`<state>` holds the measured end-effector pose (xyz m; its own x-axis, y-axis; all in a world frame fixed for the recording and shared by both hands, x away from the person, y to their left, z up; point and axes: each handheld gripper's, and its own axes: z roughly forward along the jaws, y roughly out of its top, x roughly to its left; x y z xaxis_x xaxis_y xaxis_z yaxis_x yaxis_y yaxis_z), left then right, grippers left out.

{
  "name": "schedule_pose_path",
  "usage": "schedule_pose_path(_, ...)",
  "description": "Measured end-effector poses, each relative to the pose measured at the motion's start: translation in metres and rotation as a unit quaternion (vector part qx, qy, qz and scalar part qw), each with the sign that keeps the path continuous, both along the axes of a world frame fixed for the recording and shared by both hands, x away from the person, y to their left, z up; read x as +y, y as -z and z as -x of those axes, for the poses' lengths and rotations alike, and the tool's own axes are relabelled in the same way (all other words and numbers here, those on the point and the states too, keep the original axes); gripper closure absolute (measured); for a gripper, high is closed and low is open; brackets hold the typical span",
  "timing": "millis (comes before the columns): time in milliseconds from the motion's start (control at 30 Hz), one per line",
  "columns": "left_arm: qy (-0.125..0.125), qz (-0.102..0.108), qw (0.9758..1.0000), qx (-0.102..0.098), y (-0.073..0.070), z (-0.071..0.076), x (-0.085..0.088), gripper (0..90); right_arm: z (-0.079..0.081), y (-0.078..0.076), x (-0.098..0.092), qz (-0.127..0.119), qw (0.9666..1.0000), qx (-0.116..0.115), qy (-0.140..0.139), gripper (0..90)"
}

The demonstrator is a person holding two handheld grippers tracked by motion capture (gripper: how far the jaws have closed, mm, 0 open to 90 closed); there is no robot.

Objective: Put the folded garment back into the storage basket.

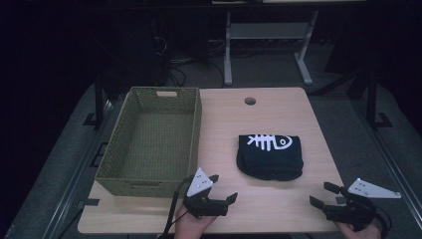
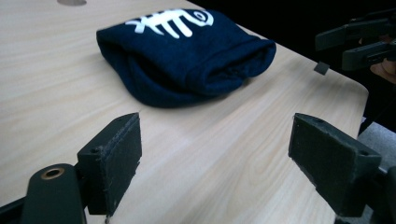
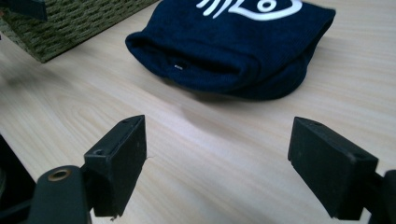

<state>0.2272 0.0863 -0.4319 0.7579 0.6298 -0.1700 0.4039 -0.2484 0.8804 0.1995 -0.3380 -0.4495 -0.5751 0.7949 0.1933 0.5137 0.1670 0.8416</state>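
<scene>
A folded navy cloth (image 1: pixel 270 155) with a white fishbone print lies right of the woven basket (image 1: pixel 149 181) on the table (image 1: pixel 298 104) — bare wood all around it. Near the front edge, the left gripper (image 1: pixel 222 188) and right gripper (image 1: pixel 322 194) flank it — jaws apart, holding nothing.

Lit tabletop, dark surroundings, soft shadows
</scene>
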Motion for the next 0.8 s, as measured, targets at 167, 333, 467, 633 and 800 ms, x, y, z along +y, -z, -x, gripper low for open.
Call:
schedule_pose_path(167, 0.002, 0.018, 0.9997, 0.014, -0.005, -0.009, -0.008, 17.7, -0.009, -0.006, 0.001, -0.001, 0.9999, 0.011, -0.012, 17.5)
schedule_pose_path(333, 0.002, 0.016, 0.9999, 0.003, -0.012, -0.019, -0.019, 17.7, -0.016, -0.014, 0.003, -0.006, 0.9998, 0.012, -0.018, 17.5)
schedule_pose_path(467, -0.006, 0.02, 0.9998, 0.003, -0.015, -0.029, -0.025, 17.7, -0.024, -0.02, 0.003, -0.01, 0.9997, 0.014, -0.018, 17.5)
schedule_pose_path(633, -0.017, 0.015, 0.9997, 0.003, -0.013, -0.041, -0.034, 17.8, -0.043, -0.026, 0.008, -0.008, 0.9996, 0.009, -0.024, 17.2)
schedule_pose_path(800, -0.026, 0.015, 0.9995, 0.008, -0.011, -0.054, -0.045, 17.8, -0.055, -0.025, 0.011, -0.006, 0.9996, 0.017, -0.024, 17.2)
